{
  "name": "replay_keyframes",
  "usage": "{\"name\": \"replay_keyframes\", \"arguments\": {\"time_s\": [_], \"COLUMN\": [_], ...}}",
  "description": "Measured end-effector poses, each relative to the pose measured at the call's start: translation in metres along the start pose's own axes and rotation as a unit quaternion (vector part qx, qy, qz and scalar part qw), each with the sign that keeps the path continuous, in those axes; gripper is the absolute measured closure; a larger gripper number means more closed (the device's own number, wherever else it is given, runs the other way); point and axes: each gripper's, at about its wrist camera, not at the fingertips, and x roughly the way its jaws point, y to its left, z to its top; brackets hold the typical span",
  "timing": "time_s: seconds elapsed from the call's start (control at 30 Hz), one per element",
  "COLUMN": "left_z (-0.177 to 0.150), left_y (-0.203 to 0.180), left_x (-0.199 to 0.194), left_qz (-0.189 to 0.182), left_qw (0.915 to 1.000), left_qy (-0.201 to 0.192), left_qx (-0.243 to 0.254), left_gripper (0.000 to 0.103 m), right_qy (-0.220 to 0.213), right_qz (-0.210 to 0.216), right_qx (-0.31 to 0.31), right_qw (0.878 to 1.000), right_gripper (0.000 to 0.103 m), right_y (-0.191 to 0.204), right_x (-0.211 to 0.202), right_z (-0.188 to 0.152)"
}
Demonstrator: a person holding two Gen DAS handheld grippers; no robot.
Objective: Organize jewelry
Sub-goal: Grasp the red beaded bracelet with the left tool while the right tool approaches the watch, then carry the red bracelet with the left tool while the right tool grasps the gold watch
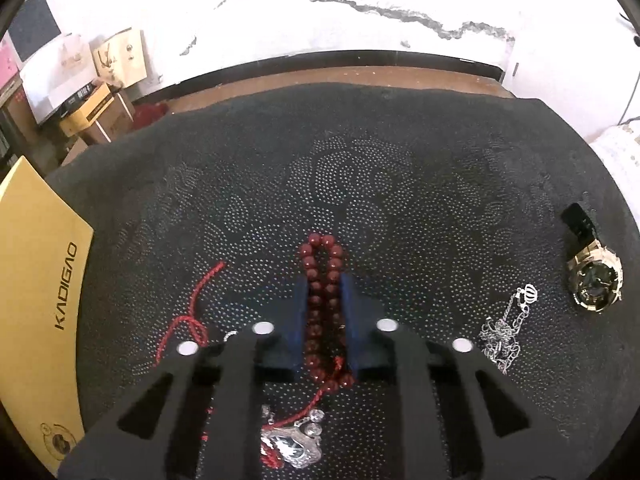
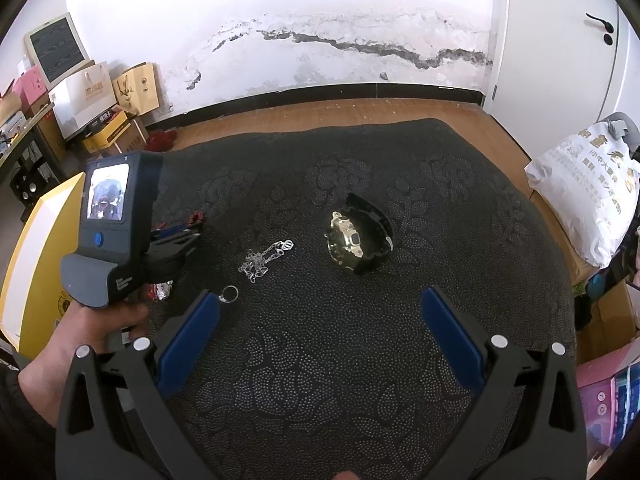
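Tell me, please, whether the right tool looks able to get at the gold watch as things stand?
Probably yes. The right tool stands open and empty, and the gold watch lies ahead of it on the dark cloth with nothing between. The silver chain sits off to the side.

Dark red beads (image 1: 323,300); red cord (image 1: 192,316); silver chain (image 2: 264,258); gold-and-black watch (image 2: 352,240); blue-padded black tongs (image 2: 320,304); dark grey cloth (image 2: 360,360) with dotted floral pattern; yellow box (image 1: 36,280), left edge.
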Motion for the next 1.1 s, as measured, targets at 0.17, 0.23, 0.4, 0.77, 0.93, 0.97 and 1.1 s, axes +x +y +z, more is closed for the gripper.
{"name": "replay_keyframes", "arguments": {"time_s": [0.17, 0.23, 0.4, 0.77, 0.93, 0.97, 1.1], "left_z": [0.0, 0.001, 0.006, -0.005, -0.008, -0.008, -0.008], "left_y": [0.006, 0.009, 0.016, 0.039, 0.05, 0.052, 0.065], "left_x": [-0.006, -0.013, -0.053, -0.13, -0.139, -0.14, -0.143], "left_qz": [-0.006, -0.011, -0.023, -0.063, -0.069, -0.069, -0.061], "left_qw": [1.0, 0.9999, 0.999, 0.9958, 0.9954, 0.9953, 0.9954], "left_qy": [-0.002, -0.008, -0.038, -0.066, -0.066, -0.068, -0.073], "left_qx": [-0.002, -0.007, -0.006, -0.009, -0.007, -0.007, -0.015], "left_gripper": [0.096, 0.096, 0.096, 0.096, 0.096, 0.096, 0.096], "right_qy": [-0.003, -0.004, -0.005, 0.086, 0.105, 0.106, 0.099], "right_qz": [-0.006, -0.007, -0.012, -0.07, -0.06, -0.054, -0.048], "right_qx": [0.006, 0.007, 0.0, -0.033, -0.009, 0.002, -0.003], "right_qw": [1.0, 1.0, 1.0, 0.993, 0.993, 0.993, 0.994], "right_gripper": [0.005, 0.005, 0.005, 0.005, 0.005, 0.005, 0.005], "right_y": [-0.007, -0.009, -0.015, -0.027, -0.035, -0.039, -0.044], "right_x": [0.002, 0.003, 0.01, 0.092, 0.128, 0.132, 0.147], "right_z": [0.001, 0.002, 0.002, -0.012, -0.002, 0.003, 0.022]}}
